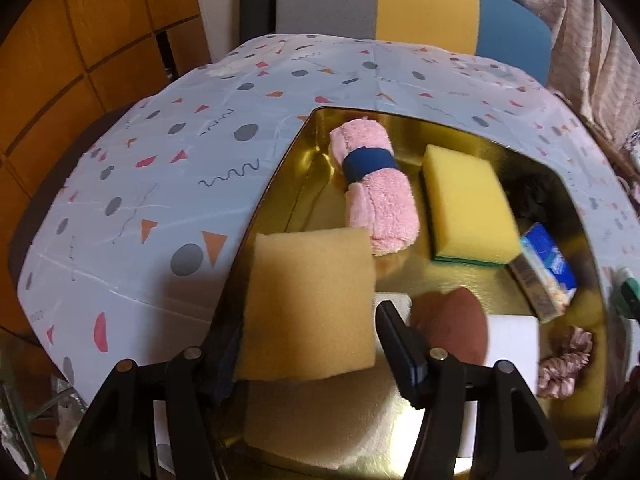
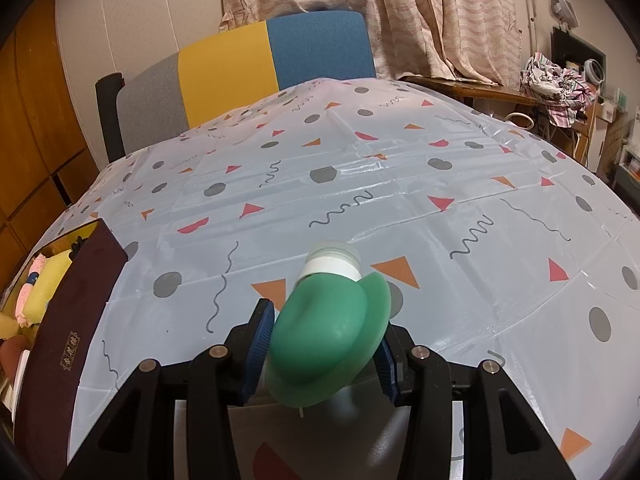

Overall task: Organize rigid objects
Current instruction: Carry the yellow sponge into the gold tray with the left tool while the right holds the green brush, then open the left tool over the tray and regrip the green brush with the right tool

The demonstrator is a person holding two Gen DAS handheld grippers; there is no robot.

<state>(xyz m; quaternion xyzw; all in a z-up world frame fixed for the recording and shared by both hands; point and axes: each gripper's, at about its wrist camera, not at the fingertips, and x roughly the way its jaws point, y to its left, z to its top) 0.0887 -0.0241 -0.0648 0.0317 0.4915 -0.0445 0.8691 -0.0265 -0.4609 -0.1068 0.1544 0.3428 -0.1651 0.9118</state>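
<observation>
Right wrist: green bottle (image 2: 326,340) clamped between the right gripper (image 2: 320,354) pads, long axis pointing forward, white collar and clear cap (image 2: 334,258) away from the camera, held over the table's near edge. Cloth (image 2: 400,184) ahead is bare, so my guess is the set-down goes straight forward; right hand is the only one on it.

Box (image 2: 72,320) sits at the table's left edge, left of the bottle; dark side wall carries a gold label, characters too small to read.

Left wrist: left gripper (image 1: 308,344) closed on a tan sponge (image 1: 308,304), held over the box's near-left part. Inside the gold-lined box (image 1: 320,156): pink towel roll (image 1: 372,192) with blue band toward the far-left corner, yellow sponge (image 1: 466,204) right of it, blue packet (image 1: 546,268) by the right wall, print blurred, brown pad (image 1: 456,320), scrunchie (image 1: 564,364) near-right.
</observation>
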